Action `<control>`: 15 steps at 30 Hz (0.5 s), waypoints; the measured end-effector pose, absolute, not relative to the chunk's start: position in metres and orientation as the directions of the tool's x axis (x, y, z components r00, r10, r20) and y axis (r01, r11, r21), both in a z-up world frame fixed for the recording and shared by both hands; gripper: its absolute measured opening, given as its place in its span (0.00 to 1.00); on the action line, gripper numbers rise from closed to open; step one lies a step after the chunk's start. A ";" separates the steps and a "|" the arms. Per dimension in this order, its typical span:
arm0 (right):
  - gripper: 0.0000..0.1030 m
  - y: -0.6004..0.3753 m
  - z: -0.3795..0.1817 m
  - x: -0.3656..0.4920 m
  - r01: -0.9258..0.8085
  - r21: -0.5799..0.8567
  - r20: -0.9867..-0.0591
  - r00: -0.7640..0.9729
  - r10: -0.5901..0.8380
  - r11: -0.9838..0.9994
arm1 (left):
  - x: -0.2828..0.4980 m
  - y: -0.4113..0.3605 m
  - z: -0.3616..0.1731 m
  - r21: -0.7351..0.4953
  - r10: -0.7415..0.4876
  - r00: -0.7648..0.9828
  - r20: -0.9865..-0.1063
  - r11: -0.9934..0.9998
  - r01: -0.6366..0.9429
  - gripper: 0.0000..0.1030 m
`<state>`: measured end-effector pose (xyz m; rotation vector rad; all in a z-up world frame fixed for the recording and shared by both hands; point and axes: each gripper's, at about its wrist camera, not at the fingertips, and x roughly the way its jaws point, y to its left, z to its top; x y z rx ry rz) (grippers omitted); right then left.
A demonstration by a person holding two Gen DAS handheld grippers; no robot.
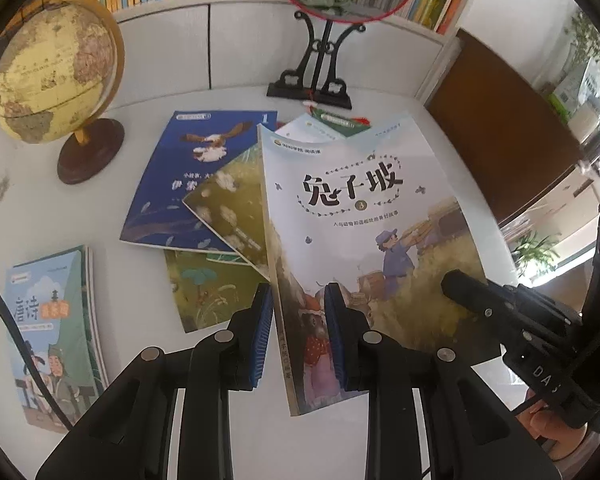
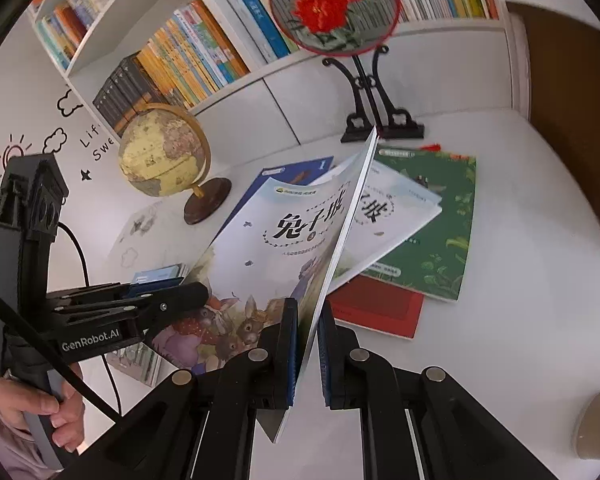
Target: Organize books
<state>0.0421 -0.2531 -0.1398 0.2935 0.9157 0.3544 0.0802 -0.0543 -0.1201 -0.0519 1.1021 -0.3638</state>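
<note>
Both claws grip one pale-blue rabbit storybook [image 1: 352, 216], lifted clear of the white tabletop [image 1: 148, 344] — the left claw [image 1: 298, 332] is nearly closed on its spine edge, the right claw [image 2: 308, 354] pinched tight on the opposite edge. Beneath lie a blue book [image 1: 168, 184], a green book [image 2: 444, 236] and a red book [image 2: 376, 312]; a globe [image 1: 52, 68] stands to the left.
</note>
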 end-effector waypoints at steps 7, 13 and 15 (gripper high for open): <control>0.09 -0.247 -0.120 0.039 -0.174 0.397 -0.695 0.584 0.419 0.901 | 0.077 -0.044 -0.099 -0.226 -0.329 0.438 -0.837 0.936 0.271 0.22; 0.09 -0.231 -0.107 0.039 -0.187 0.390 -0.689 0.591 0.420 0.902 | 0.074 -0.025 -0.089 -0.230 -0.327 0.462 -0.824 0.940 0.254 0.22; 0.09 -0.224 -0.103 0.039 -0.195 0.390 -0.684 0.592 0.425 0.900 | 0.072 -0.014 -0.086 -0.241 -0.330 0.470 -0.818 0.940 0.241 0.22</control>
